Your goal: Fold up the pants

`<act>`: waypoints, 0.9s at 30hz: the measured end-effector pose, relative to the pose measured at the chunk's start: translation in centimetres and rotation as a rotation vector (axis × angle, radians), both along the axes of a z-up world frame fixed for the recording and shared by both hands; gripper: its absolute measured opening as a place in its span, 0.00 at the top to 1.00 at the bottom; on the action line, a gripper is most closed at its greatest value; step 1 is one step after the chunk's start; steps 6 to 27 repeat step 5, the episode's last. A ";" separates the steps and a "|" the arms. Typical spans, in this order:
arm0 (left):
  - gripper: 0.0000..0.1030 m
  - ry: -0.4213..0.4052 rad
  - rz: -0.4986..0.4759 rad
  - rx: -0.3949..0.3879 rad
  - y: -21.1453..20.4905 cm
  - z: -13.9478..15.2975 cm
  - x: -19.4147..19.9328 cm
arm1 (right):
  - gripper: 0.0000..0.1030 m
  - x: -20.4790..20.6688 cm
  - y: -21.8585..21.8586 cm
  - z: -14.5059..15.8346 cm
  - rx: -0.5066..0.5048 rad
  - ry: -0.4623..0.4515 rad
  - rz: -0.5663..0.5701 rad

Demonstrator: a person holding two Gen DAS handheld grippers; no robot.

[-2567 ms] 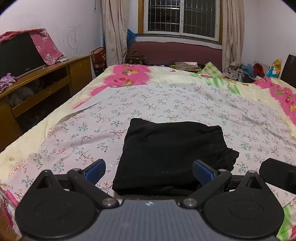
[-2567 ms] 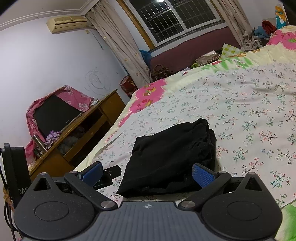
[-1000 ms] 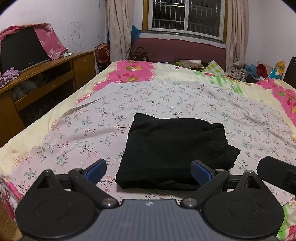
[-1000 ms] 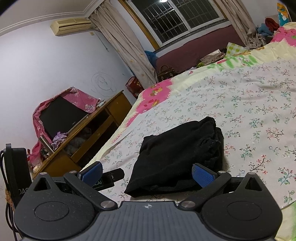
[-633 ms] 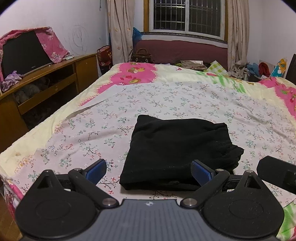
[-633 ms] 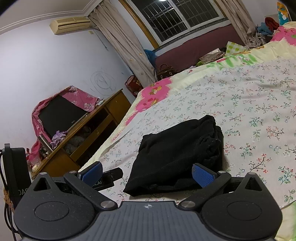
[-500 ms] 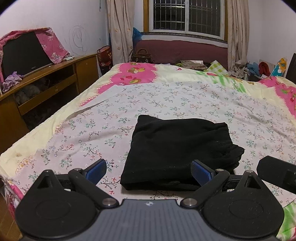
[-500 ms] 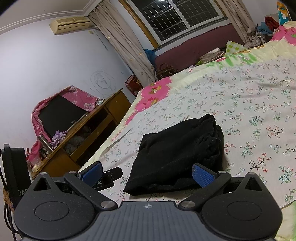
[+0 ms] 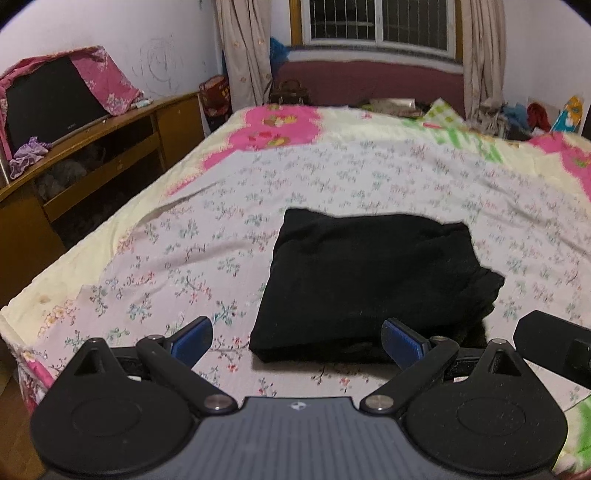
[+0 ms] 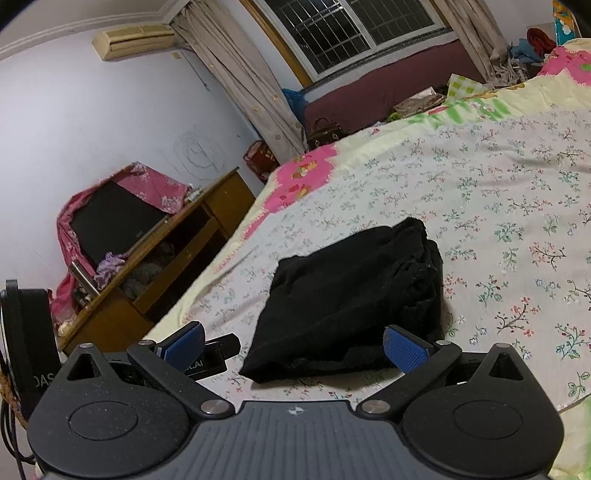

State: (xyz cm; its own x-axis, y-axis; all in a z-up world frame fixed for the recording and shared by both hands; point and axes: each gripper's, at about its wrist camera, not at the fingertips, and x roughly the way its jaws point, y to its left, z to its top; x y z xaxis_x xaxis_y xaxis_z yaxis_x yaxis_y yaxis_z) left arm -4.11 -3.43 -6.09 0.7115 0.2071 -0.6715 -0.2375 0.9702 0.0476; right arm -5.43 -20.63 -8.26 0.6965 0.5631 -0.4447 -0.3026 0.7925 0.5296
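Black pants lie folded into a thick rectangle on the flowered bed sheet. In the right wrist view the same black pants show their stacked layers at the right end. My left gripper is open, held near the bed's front edge just short of the bundle, with nothing between its blue pads. My right gripper is open too, held back from the pants and empty. Part of the other gripper's black body shows at the right of the left wrist view.
A wooden cabinet with a cloth-draped television stands left of the bed. Past the bed's far end are a barred window, curtains, bags and a clothes pile. An air conditioner hangs high on the wall.
Both grippers have drifted slightly back and sideways from the pants, staying open. The folded pants have kept their place and shape.
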 end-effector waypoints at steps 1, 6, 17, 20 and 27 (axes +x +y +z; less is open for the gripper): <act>0.00 0.014 0.002 0.002 0.0 -0.2 0.1 | 0.10 0.0 0.0 -0.1 -0.004 0.006 0.002; 0.00 0.045 0.002 -0.015 0.2 -1.0 0.3 | 0.10 0.2 0.1 -0.5 -0.019 0.024 0.005; 0.00 0.045 0.002 -0.015 0.2 -1.0 0.3 | 0.10 0.2 0.1 -0.5 -0.019 0.024 0.005; 0.00 0.045 0.002 -0.015 0.2 -1.0 0.3 | 0.10 0.2 0.1 -0.5 -0.019 0.024 0.005; 0.00 0.045 0.002 -0.015 0.2 -1.0 0.3 | 0.10 0.2 0.1 -0.5 -0.019 0.024 0.005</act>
